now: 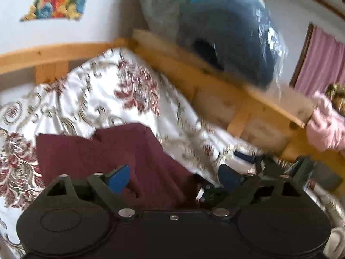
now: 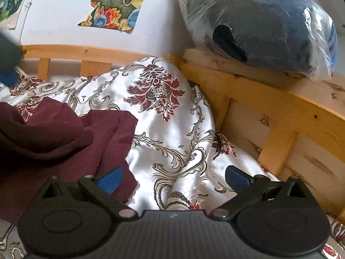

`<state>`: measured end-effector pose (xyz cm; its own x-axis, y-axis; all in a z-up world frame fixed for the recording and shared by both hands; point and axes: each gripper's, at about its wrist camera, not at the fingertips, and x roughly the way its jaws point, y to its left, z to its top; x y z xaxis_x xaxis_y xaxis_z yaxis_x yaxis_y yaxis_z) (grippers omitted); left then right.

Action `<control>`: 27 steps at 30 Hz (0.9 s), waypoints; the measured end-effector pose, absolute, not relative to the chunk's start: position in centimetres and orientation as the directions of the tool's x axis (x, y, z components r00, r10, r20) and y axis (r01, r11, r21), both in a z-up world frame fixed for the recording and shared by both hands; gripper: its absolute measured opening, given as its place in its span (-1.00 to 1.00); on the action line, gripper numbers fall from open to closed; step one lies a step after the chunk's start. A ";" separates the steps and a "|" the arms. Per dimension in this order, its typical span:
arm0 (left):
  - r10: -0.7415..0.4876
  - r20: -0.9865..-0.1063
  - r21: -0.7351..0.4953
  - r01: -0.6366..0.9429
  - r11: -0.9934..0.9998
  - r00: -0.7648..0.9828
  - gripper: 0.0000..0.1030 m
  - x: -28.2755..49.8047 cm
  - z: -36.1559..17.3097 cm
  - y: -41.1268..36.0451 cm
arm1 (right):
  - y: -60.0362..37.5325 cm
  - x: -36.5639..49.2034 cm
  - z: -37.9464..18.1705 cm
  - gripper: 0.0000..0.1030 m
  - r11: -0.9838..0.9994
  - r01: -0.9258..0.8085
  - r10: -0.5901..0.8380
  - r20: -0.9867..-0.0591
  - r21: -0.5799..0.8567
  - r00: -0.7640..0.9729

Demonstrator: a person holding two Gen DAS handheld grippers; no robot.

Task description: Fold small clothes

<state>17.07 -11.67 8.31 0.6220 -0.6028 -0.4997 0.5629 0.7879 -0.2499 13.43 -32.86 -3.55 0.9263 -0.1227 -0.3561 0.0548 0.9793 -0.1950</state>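
Observation:
A maroon garment [image 1: 107,155] lies on the white floral bedspread [image 1: 97,92]. In the left wrist view my left gripper [image 1: 174,179] is open just above the garment's near right part, with its blue pads wide apart and nothing between them. In the right wrist view the same maroon garment [image 2: 64,133] lies bunched and partly folded at the left. My right gripper [image 2: 174,180] is open and empty over the bedspread [image 2: 172,112], with its left pad over the garment's right edge. The other gripper [image 1: 269,168] shows blurred at the right of the left wrist view.
A wooden bed frame [image 2: 258,99] rises at the right and along the back [image 1: 54,54]. A plastic bag of dark blue clothes [image 2: 269,21] sits on the frame's ledge. Colourful pictures [image 2: 116,2] hang on the white wall. A pink garment [image 1: 327,127] shows at far right.

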 end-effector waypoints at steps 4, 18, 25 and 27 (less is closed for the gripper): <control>-0.514 -0.472 -0.176 0.494 0.851 0.717 0.94 15.4 8.8 -10.2 | -33.0 13.3 -3.2 1.00 0.987 0.051 -0.100 -0.330 -0.156 0.939; -0.185 -0.604 0.199 0.371 0.907 0.775 0.98 13.0 1.0 -9.5 | -32.5 15.1 -1.3 1.00 0.927 -0.161 0.264 -0.281 0.339 0.923; -0.150 -0.639 0.241 0.381 0.892 0.755 0.96 13.4 -0.9 -9.3 | -31.3 18.0 -2.5 1.00 0.759 -0.281 0.541 -0.330 0.588 0.773; -0.149 -0.649 0.240 0.387 0.890 0.746 0.90 13.4 -1.1 -9.3 | -31.1 19.5 -3.4 1.00 0.702 -0.217 0.582 -0.371 0.678 0.724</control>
<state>13.39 -9.30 -1.09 0.7463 -0.1492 -0.6486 0.3870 0.8902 0.2405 19.48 -31.10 -3.42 0.7239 0.5818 -0.3708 -0.2175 0.7025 0.6777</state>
